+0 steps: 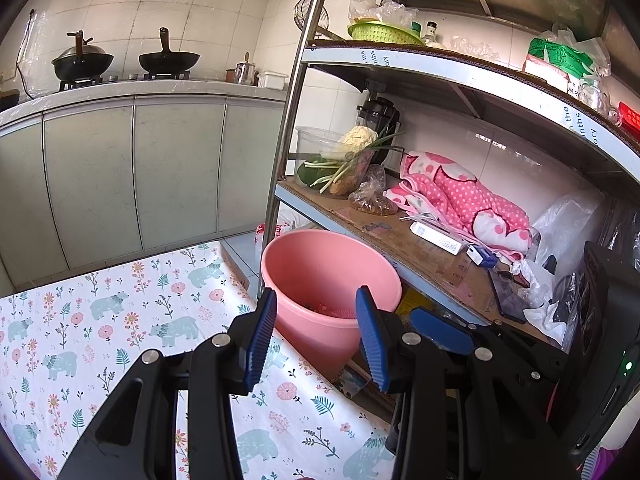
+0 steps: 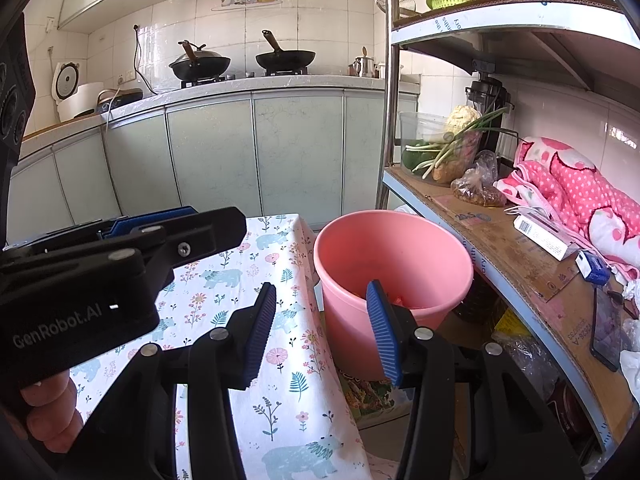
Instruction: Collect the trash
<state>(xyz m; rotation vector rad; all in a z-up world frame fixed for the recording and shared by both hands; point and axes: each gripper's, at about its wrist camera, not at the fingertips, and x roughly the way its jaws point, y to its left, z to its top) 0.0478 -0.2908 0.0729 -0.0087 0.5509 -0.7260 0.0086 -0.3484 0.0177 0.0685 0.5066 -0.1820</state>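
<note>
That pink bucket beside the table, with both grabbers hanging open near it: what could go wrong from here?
Both the left gripper and the right gripper are open and empty, close to the pink bucket.
1. The bucket stands tight against the tablecloth edge and the shelf; a careless reach might knock it over and spill the scraps inside.
2. The two grippers sit close together and might bump each other.
</note>
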